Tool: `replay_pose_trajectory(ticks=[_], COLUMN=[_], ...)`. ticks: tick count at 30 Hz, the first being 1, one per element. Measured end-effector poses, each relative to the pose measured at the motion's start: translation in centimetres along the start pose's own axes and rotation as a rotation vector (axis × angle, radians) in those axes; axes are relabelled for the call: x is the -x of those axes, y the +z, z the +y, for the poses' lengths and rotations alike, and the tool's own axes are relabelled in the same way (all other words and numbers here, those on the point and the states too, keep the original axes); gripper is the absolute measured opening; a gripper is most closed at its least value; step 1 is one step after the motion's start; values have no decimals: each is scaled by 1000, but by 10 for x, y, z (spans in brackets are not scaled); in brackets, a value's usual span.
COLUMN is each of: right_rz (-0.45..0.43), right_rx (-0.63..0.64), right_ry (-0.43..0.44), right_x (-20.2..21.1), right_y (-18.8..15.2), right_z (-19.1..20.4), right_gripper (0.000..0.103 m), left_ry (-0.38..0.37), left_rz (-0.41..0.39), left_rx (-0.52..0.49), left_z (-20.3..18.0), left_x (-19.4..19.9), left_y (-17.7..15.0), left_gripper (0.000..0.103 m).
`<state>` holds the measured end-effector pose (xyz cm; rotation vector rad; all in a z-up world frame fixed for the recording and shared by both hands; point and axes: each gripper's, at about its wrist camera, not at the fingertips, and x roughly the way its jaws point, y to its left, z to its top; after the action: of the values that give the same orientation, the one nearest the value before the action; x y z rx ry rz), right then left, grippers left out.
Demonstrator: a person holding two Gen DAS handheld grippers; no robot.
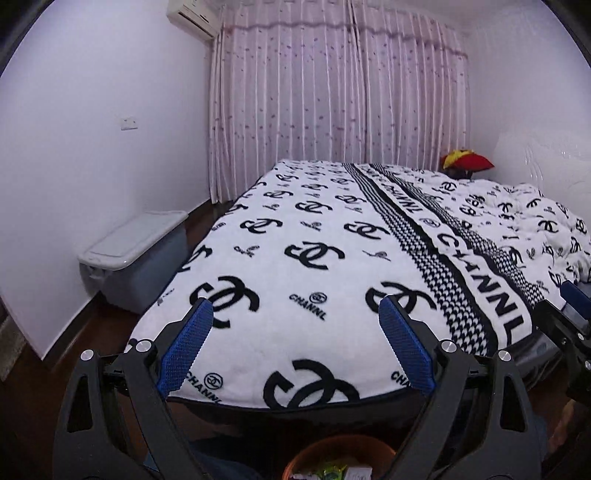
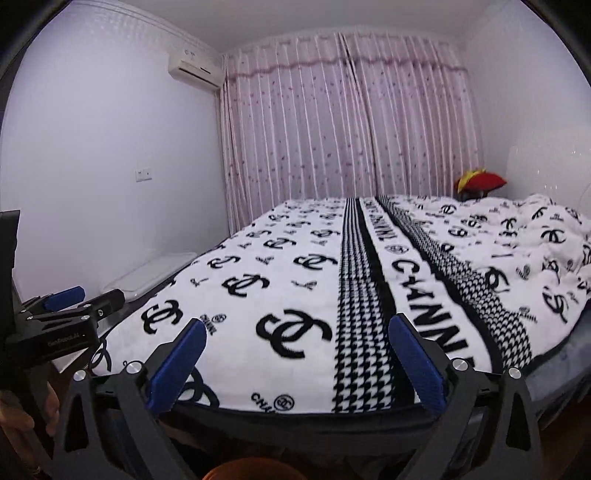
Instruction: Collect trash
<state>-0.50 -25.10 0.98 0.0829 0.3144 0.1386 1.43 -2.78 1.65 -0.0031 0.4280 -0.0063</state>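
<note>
Blue pads line the two fingers of the left gripper (image 1: 295, 310), and its jaws are spread wide with nothing between them. It hangs over the foot end of a bed (image 1: 280, 258) that is covered with a white blanket (image 1: 332, 236) printed with black logos and a houndstooth stripe. The right gripper (image 2: 297, 330) also has blue pads, its jaws are spread wide too, and they hold nothing. In the left wrist view the right gripper shows at the right edge, just beside the bed. In the right wrist view the left gripper is seen at the left edge, with a hand (image 2: 22, 417) below it.

Under the left gripper, at the bottom edge of its view, stands a round brown bin (image 1: 343, 448). Inside it lie some trash pieces (image 1: 332, 472), one green and yellow and some white; they are too small to say what they are. The right wrist view shows only a part of the brown rim at its bottom edge.

A grey storage box (image 1: 136, 254) with a lid stands on the dark floor between the bed and the left wall. Pink curtains (image 1: 332, 92) close the far wall, and an air conditioner (image 1: 192, 16) hangs beside them. A red and yellow cushion (image 1: 467, 160) lies at the far right corner of the bed.
</note>
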Motion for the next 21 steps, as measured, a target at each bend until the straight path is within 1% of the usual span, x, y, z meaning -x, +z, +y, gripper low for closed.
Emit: replay_pose_trajectory(ticks=[4, 21], right_rz=[-15, -39], right_rx=[3, 13], right_ry=[2, -4], right_x=[3, 10], right_y=[3, 7], right_z=[1, 6], right_gripper=[98, 98], left_ry=[13, 29], left_rz=[-37, -102], left_rx=[-1, -8], left_z=[2, 0], left_x=[9, 23], left_y=[2, 10], left_gripper=[89, 89])
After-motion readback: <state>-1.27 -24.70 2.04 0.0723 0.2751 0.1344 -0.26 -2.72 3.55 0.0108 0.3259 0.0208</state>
